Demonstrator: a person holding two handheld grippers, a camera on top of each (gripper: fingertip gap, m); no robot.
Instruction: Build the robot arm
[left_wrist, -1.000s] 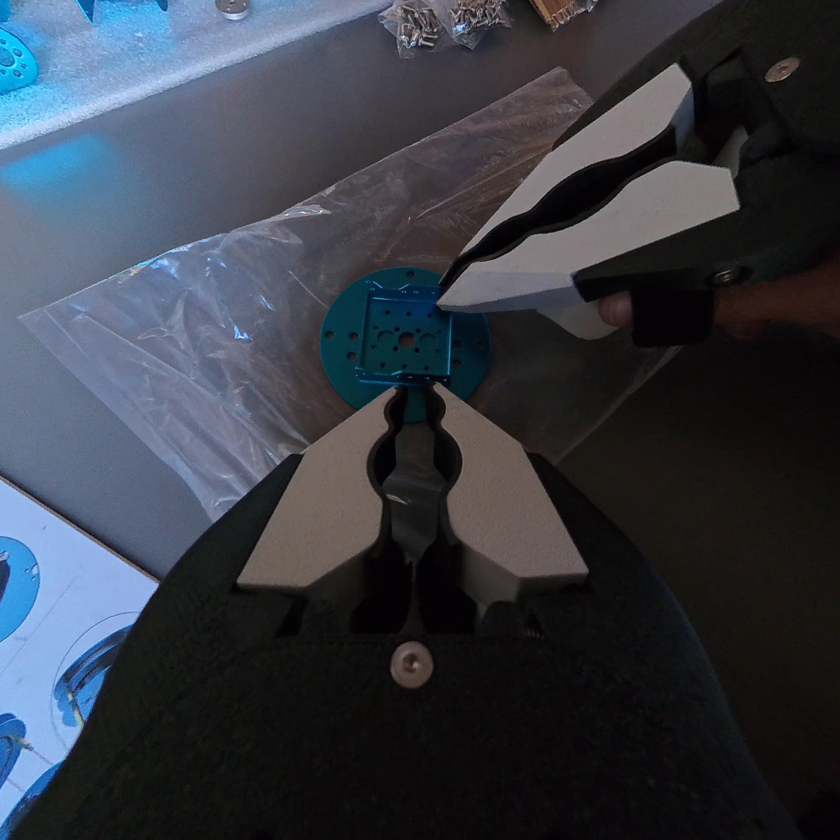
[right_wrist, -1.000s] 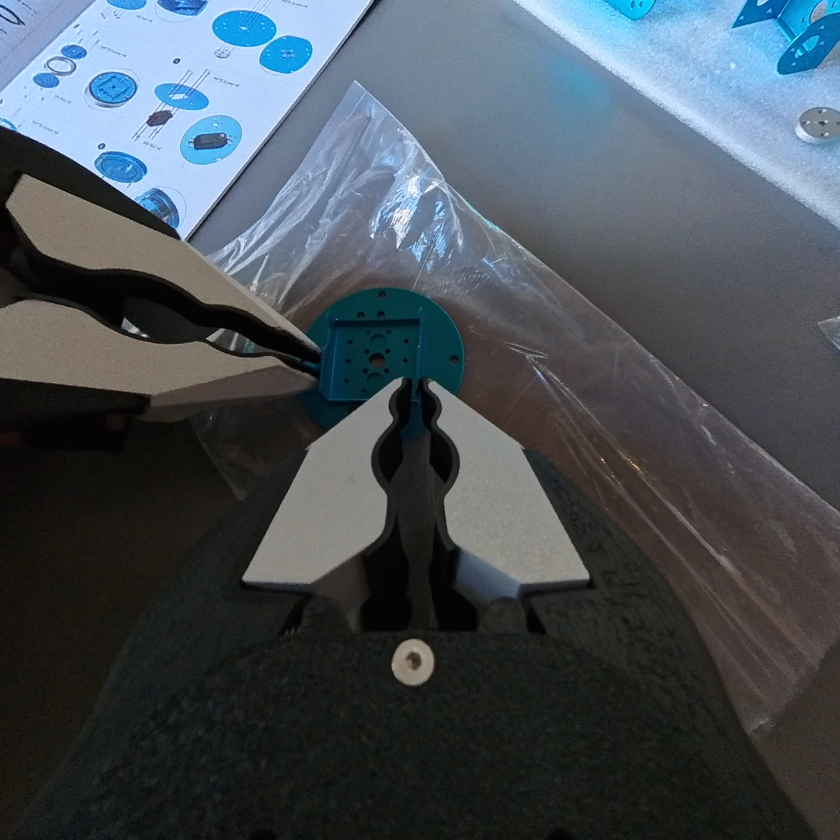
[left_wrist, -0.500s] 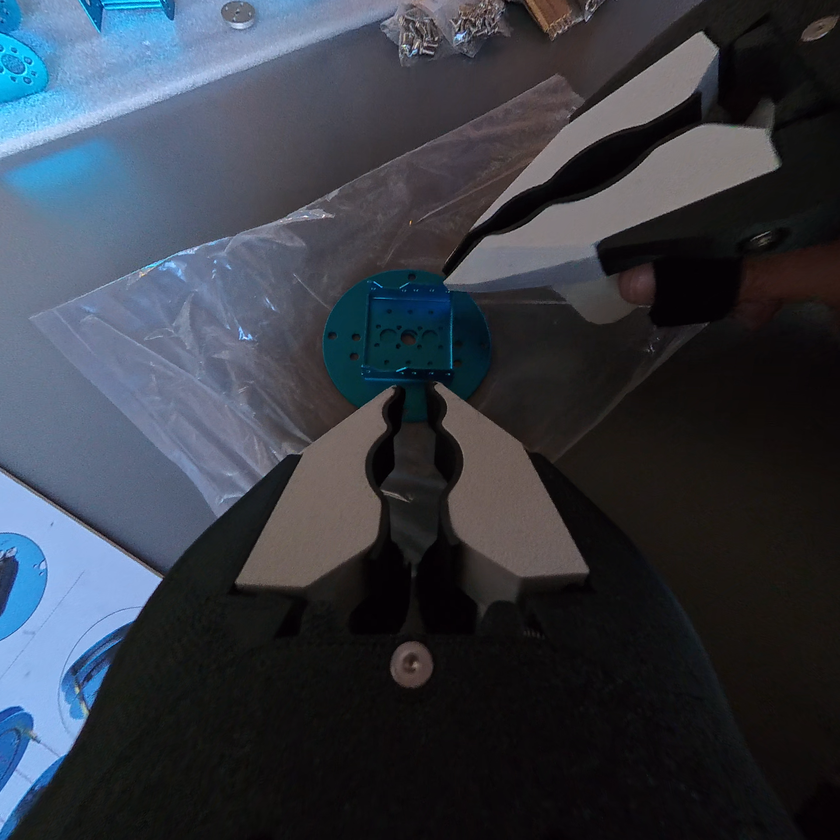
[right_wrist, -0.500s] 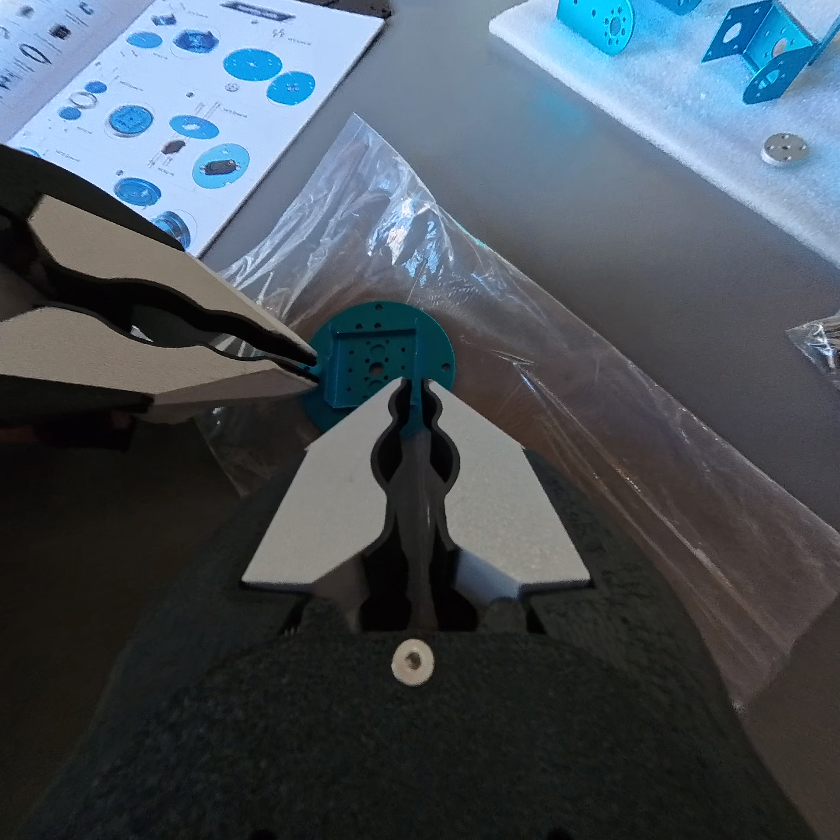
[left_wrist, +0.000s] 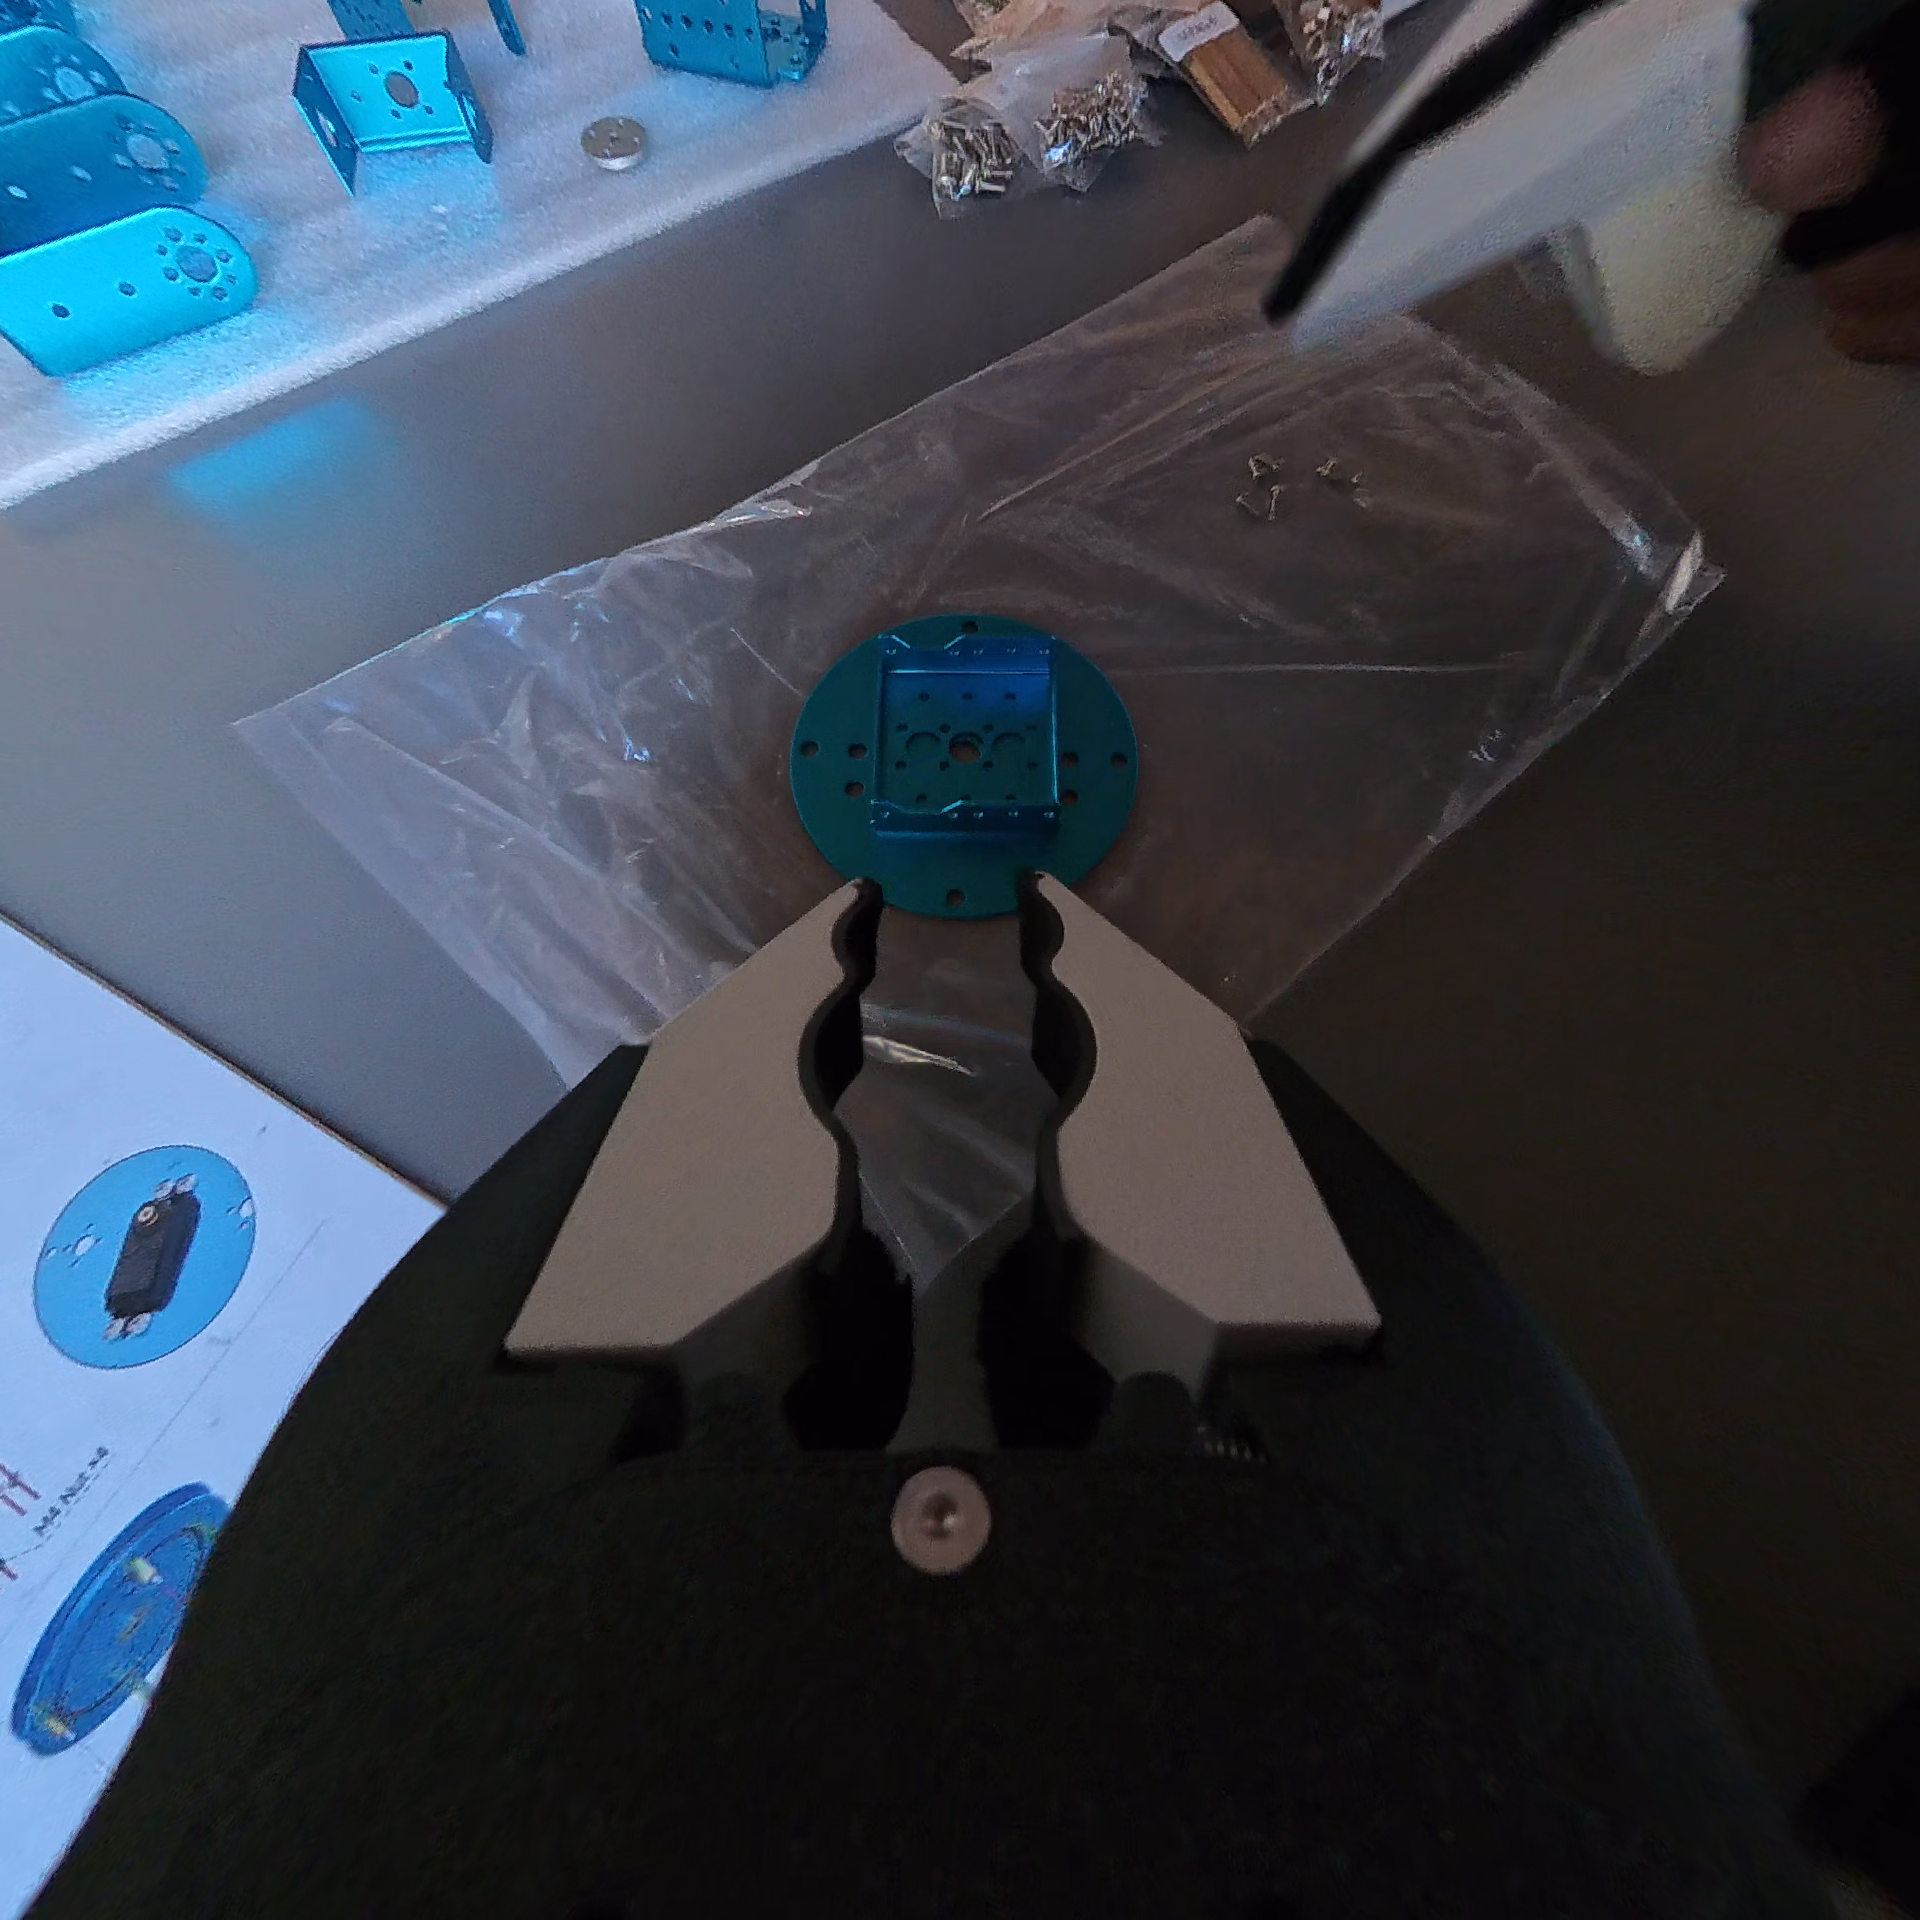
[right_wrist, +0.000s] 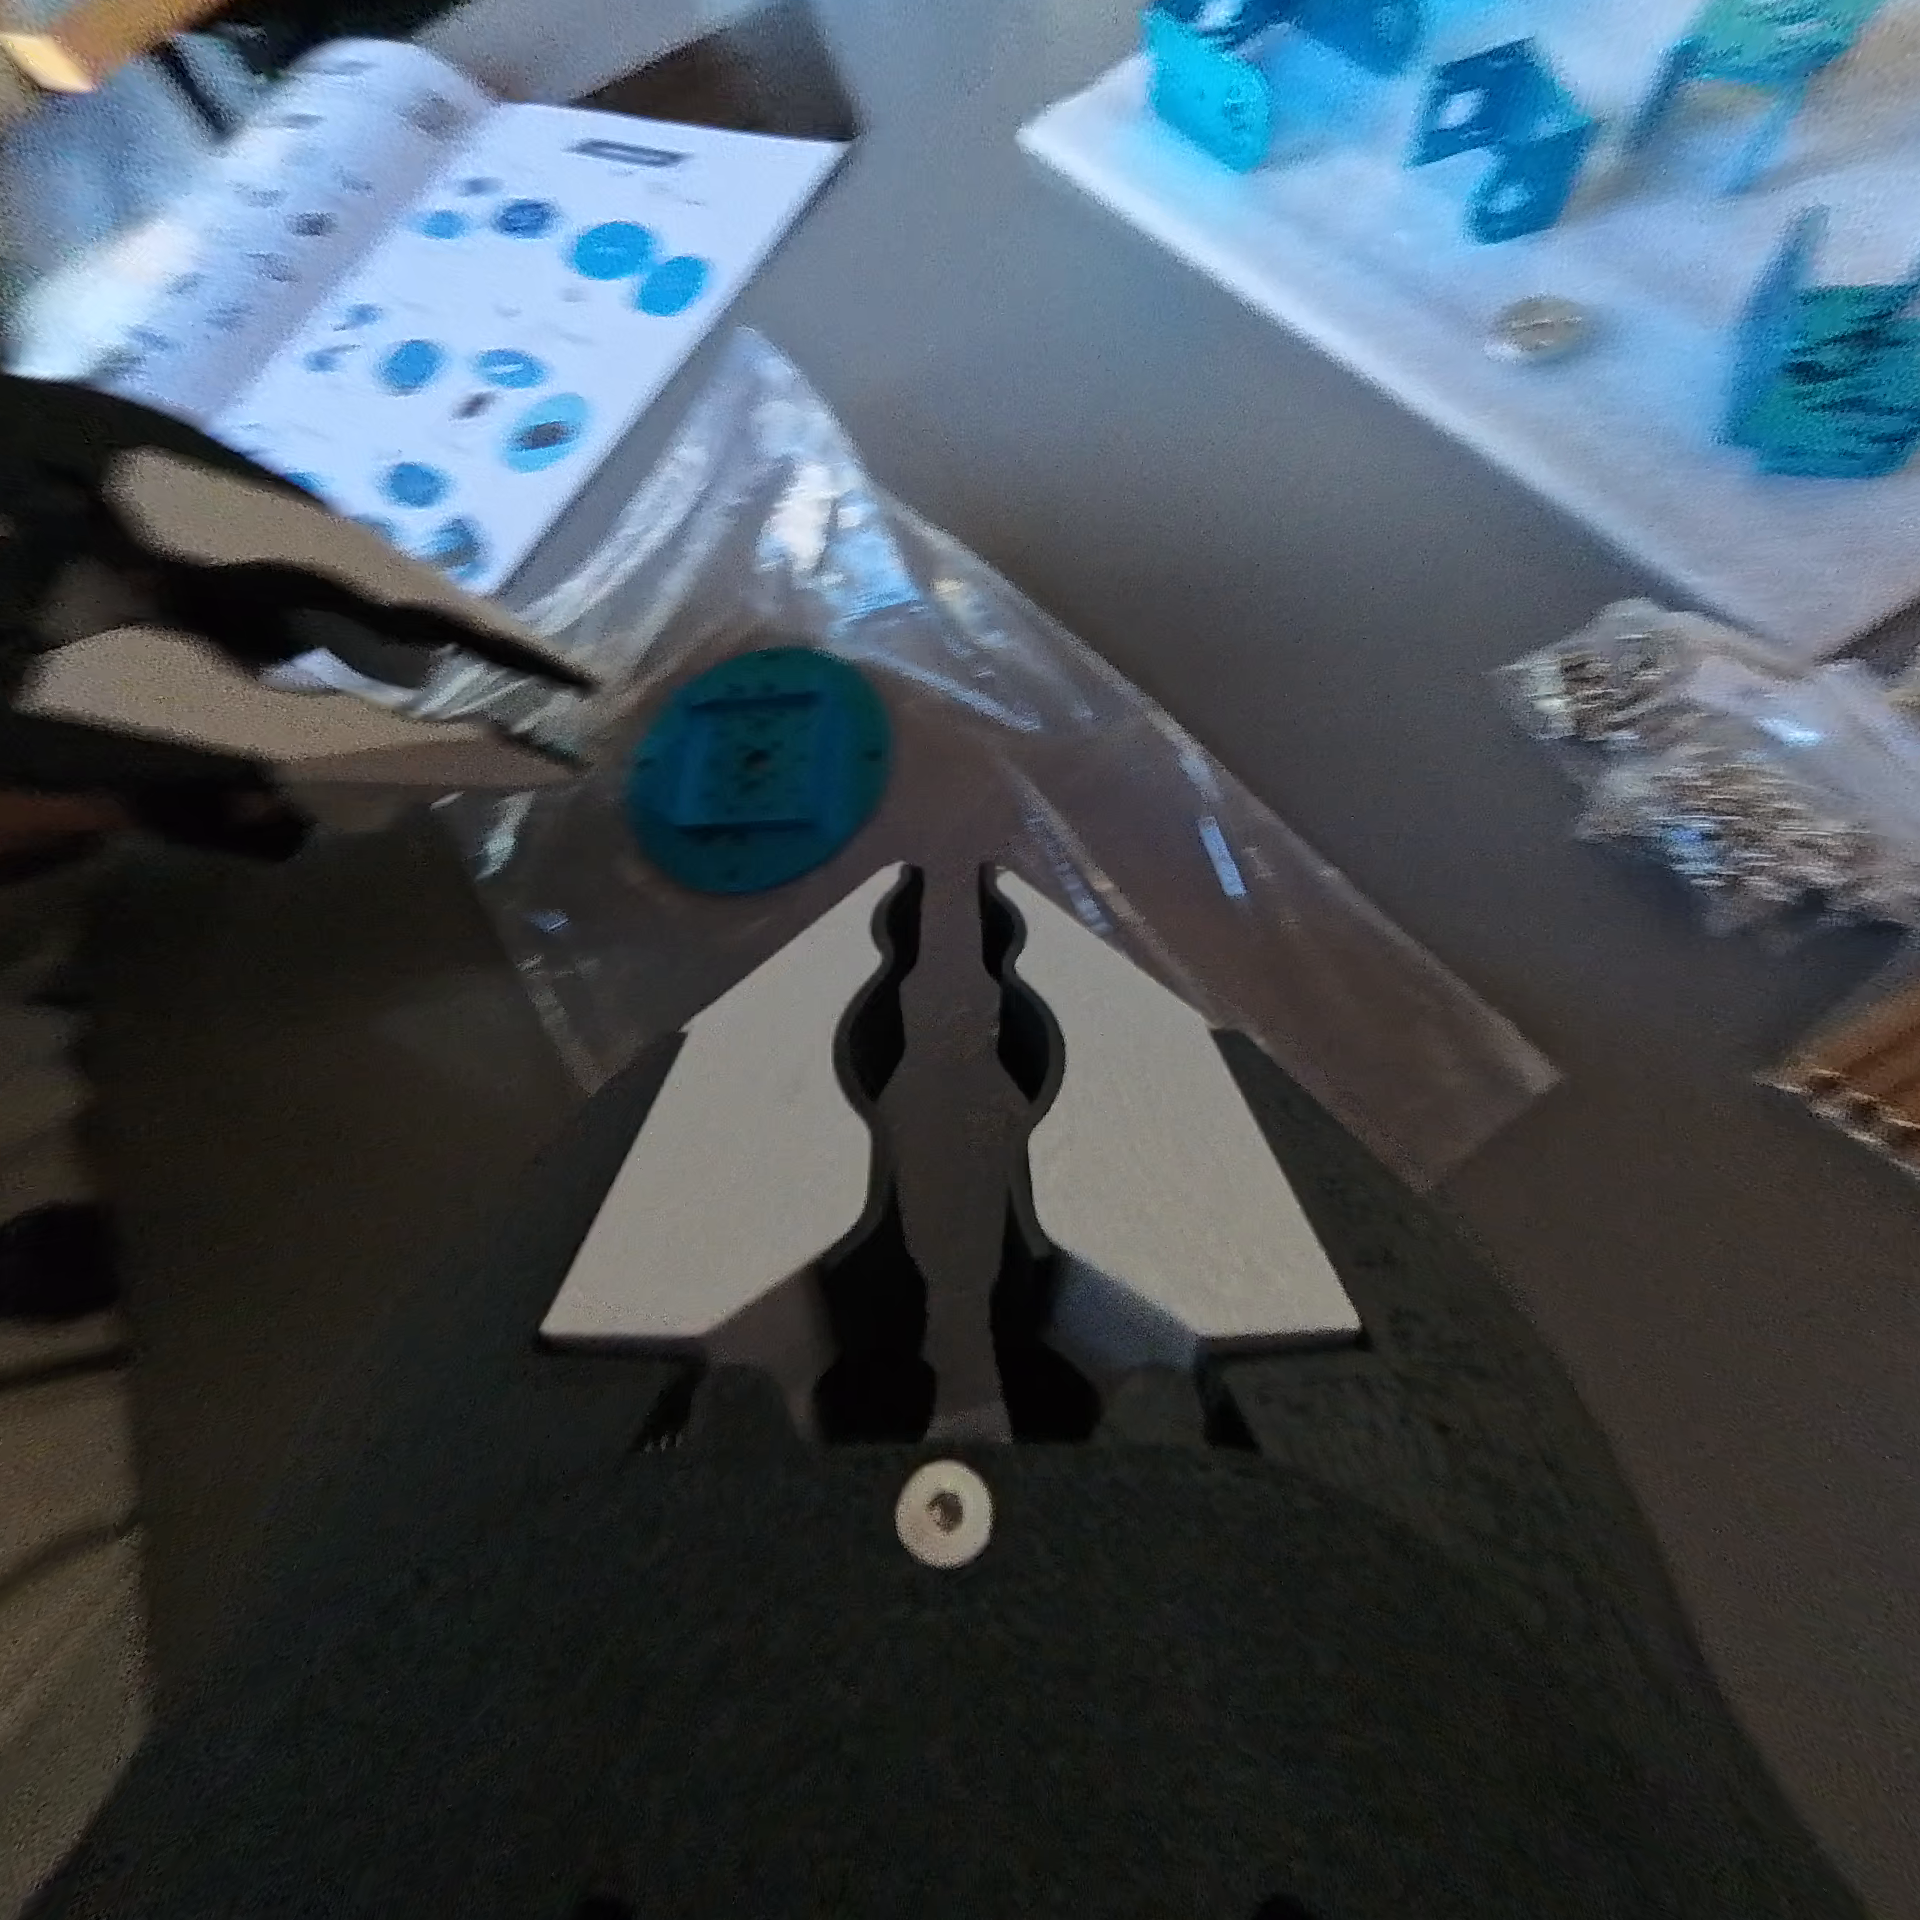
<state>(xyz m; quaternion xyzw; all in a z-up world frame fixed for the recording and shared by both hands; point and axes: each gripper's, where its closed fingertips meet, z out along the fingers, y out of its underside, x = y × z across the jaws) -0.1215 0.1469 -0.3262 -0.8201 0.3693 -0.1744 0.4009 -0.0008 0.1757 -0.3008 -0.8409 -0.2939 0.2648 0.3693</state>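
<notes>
A teal round disc (left_wrist: 1091, 774) lies on a clear plastic bag (left_wrist: 623, 748) on the grey table. A blue square bracket (left_wrist: 966, 743) sits on the disc. My left gripper (left_wrist: 948, 883) is open and empty, its tips just at the disc's near edge. My right gripper (right_wrist: 951, 873) is empty, with its jaws a narrow gap apart, and is held back from the disc (right_wrist: 758, 769). It shows blurred at the top right of the left wrist view (left_wrist: 1288, 307). The left gripper shows left of the disc in the right wrist view (right_wrist: 577, 722).
Several loose screws (left_wrist: 1299, 483) lie on the bag's far right. A white foam sheet (left_wrist: 727, 156) carries several blue metal brackets (left_wrist: 390, 99). Bags of screws (left_wrist: 1029, 125) lie beyond the bag. A printed instruction sheet (left_wrist: 156, 1247) lies at the left. About 12 centimeters separates my left fingertips from my right.
Both grippers have let go of the bracket and disc. The left has opened and backed off slightly. The right has pulled up and away fast, and its view is blurred.
</notes>
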